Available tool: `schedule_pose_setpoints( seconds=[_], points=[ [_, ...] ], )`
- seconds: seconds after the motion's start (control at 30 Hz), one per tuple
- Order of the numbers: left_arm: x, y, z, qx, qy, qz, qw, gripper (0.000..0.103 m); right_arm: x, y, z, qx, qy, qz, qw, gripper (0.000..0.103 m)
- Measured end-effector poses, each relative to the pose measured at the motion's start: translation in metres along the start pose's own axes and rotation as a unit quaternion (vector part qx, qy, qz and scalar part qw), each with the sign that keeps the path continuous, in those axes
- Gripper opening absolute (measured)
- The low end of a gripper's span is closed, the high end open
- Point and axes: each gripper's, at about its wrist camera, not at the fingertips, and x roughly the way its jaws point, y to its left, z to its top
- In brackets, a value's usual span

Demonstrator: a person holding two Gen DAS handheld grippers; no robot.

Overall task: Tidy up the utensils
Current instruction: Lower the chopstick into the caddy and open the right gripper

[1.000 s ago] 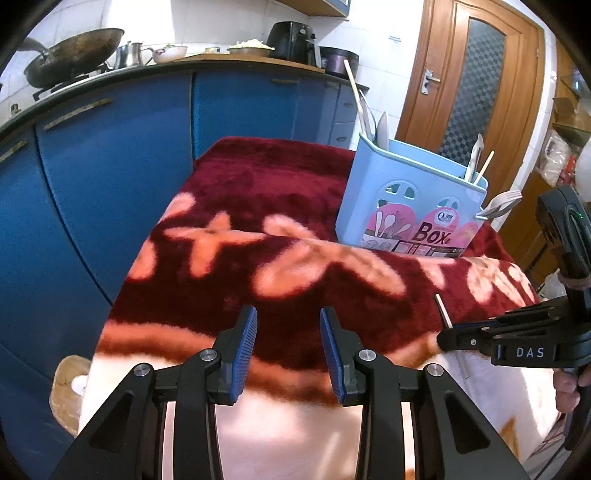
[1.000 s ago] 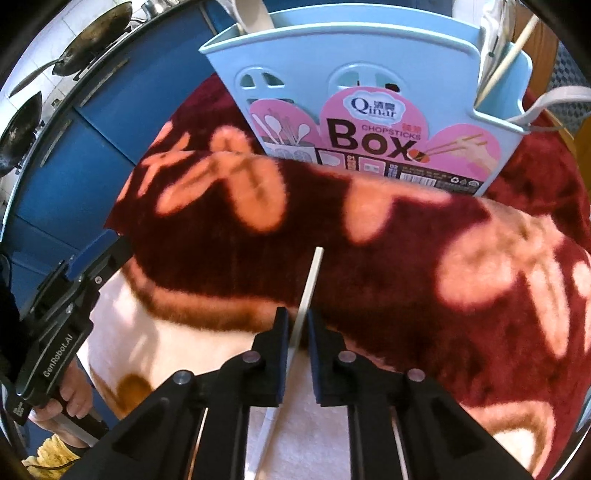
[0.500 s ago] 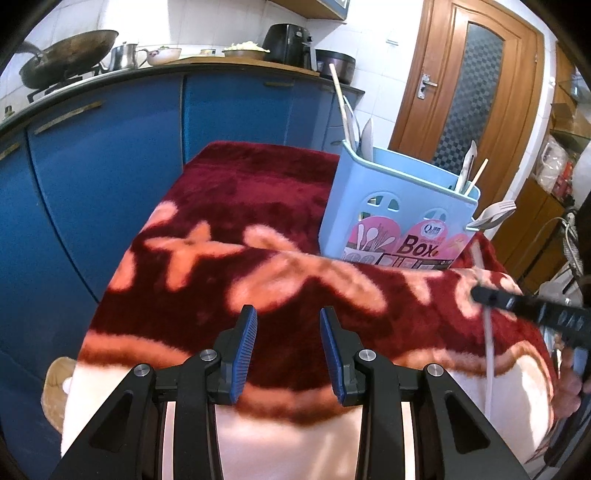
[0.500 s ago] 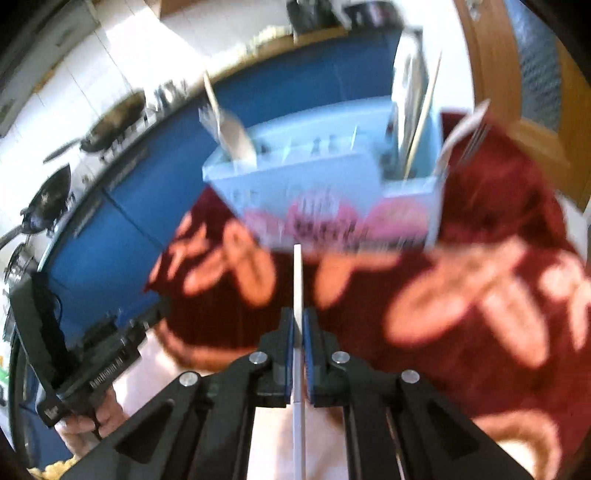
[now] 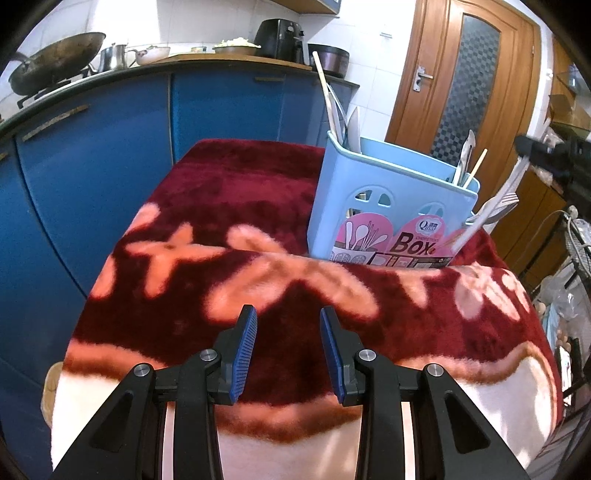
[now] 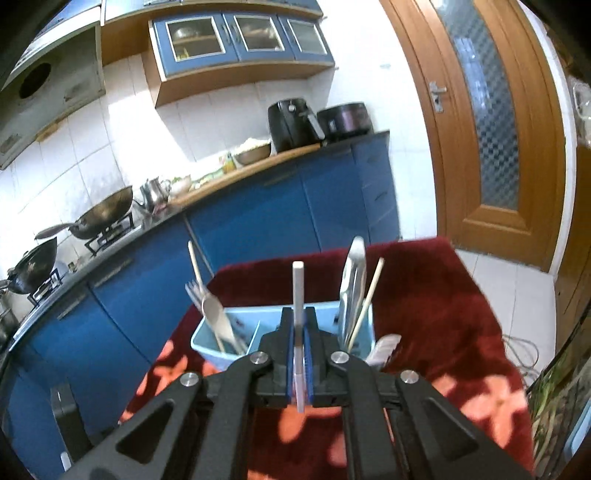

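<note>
Right now the right gripper [image 6: 298,334] pinches a thin white chopstick [image 6: 297,291] between its blue pads, fingers pressed nearly together on the stick. Stick runs roughly upright thru the fingers, its squared tip poking above them and a short bit hanging below. In the left wrist view the same stick [image 5: 491,206] slants down from the black right gripper [image 5: 532,149] at the frame's right edge, its lower end in front of the holder's pink label.

Light-blue utensil holder [image 6: 236,325] sits just beyond the right fingers w/ its open top visible and a divider inside. Left compartment has a wooden spoon [image 6: 214,314] and a fork [image 6: 192,290] leaning out. Right end holds a pale flat utensil [image 6: 352,280] and a tan chopstick [image 6: 367,299], both sticking up. Another white utensil [image 6: 384,347] leans at the holder's right side; can't tell if it's inside or outside.

Left gripper [image 5: 289,350] hovers low over the blanket [image 5: 221,206], fingers spread partway w/ nothing between them, well apart from the holder [image 5: 369,177]. Blanket is dark red w/ peach flower shapes and a cream border, covering the bench the holder stands on.

Behind: blue kitchen cabinets [image 5: 92,155], a wok [image 5: 59,55] on the stove, a black appliance [image 5: 280,35] on the counter, and a wooden door [image 5: 476,74] w/ patterned glass.
</note>
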Motion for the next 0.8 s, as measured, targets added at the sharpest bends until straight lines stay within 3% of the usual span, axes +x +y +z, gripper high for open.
schedule_pose_setpoints(
  seconds=[0.3,0.47,0.6,0.67,0.73,0.8],
  points=[
    [0.005,-0.001,-0.001,-0.003,0.003,-0.004,1.0000,0.036,-0.001,-0.002,0.019,-0.045,-0.044,-0.070,0.996,0.006],
    [0.007,-0.002,-0.001,-0.003,0.006,-0.005,1.0000,0.036,0.019,0.000,0.012,-0.070,-0.032,-0.087,0.993,0.006],
    [0.005,-0.002,-0.002,-0.002,0.005,-0.005,1.0000,0.036,0.038,0.000,0.003,-0.070,0.000,-0.076,0.995,0.006],
    [0.004,-0.002,-0.002,-0.001,0.004,-0.005,1.0000,0.036,0.039,-0.001,0.000,-0.057,-0.001,-0.068,0.996,0.013],
    [0.003,-0.003,-0.003,-0.001,0.003,-0.005,1.0000,0.036,0.034,-0.004,-0.002,-0.043,-0.010,-0.057,0.997,0.034],
    [0.000,-0.003,-0.003,0.000,0.001,-0.005,1.0000,0.036,0.026,-0.004,-0.002,-0.037,-0.022,-0.044,0.998,0.036]
  ],
)
